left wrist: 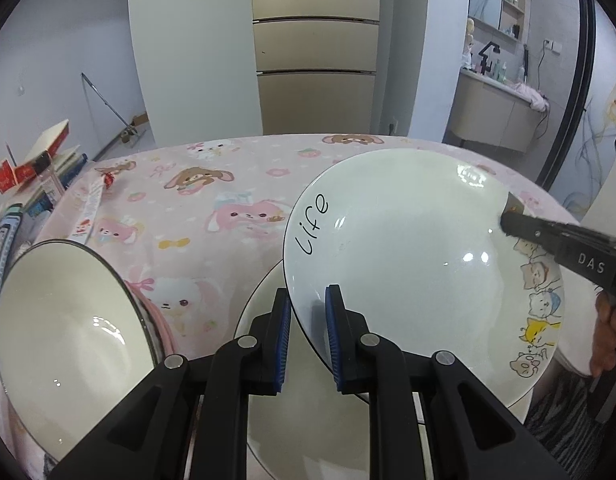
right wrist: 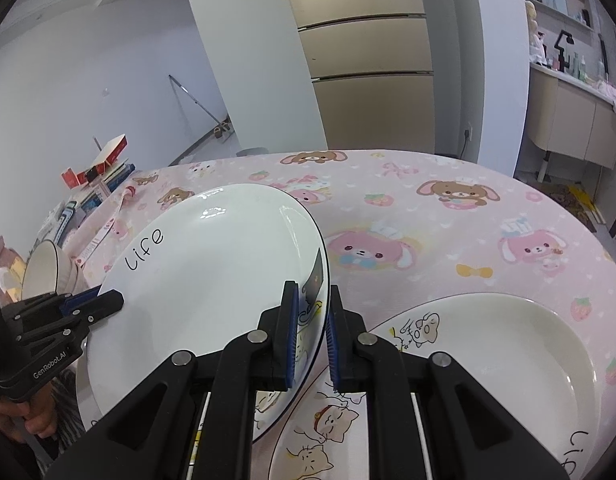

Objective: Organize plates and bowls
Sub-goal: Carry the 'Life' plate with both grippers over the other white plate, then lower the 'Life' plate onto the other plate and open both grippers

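Gripping opposite rims, the left gripper [left wrist: 306, 312] and right gripper [right wrist: 312, 320] are both clenched on the white "Life" plate [left wrist: 408, 248], held tilted at centre frame above the pink tablecloth [left wrist: 196, 200]. Beneath it, another plate [left wrist: 264, 320] is mostly hidden. At lower left a bowl [left wrist: 64, 332] is cut off by the frame edge.

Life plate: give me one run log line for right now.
Life plate: lifted, tilted | left gripper: shut on rim | right gripper: shut on opposite rim | below: another plate
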The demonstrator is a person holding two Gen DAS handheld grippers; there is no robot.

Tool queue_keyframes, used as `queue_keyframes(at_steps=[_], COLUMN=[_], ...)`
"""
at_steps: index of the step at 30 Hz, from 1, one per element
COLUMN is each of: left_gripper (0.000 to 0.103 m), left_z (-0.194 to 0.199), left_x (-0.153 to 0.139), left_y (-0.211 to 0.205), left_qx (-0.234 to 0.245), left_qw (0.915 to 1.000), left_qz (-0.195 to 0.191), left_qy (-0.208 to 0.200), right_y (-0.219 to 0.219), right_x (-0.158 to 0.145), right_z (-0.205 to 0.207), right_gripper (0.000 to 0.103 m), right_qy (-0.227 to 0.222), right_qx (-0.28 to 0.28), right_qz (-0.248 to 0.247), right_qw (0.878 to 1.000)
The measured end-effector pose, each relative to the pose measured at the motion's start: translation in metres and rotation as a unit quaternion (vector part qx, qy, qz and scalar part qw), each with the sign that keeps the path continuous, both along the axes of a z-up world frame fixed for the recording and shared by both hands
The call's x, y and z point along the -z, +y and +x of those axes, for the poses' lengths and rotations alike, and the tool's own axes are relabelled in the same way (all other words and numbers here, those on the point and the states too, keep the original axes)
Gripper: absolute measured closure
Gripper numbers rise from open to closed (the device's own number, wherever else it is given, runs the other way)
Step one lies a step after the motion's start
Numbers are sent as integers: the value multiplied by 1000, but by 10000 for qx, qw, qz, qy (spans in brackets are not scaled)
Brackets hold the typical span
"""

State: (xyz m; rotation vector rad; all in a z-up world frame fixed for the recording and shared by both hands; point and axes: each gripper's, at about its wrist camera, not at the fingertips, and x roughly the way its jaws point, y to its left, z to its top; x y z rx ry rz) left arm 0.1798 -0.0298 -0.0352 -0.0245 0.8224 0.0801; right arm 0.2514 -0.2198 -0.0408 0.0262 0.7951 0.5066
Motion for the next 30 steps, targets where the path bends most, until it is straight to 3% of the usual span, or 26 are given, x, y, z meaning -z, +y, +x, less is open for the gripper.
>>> queue_keyframes(at_steps=[15,19,30], left_gripper=[84,84,84], left_z=[5,4,-17], left_x=[11,11,-6], left_y=[-11,-13,-12], left_qx=[-44,-52,-36], left_qw=[9978,9972,9982], left_qz=[578,658,587], left_qy=[329,350,-148], right_y=[15,16,23], right_x=[-9,-9,-4], right_z=[-14,-14,-15], right_gripper=[91,91,90], right_qy=[-443,-409,-343], right_qx=[-202,-228,-476], right_qz=[-676,-617,-742], right_qw=[9965,9970,9955])
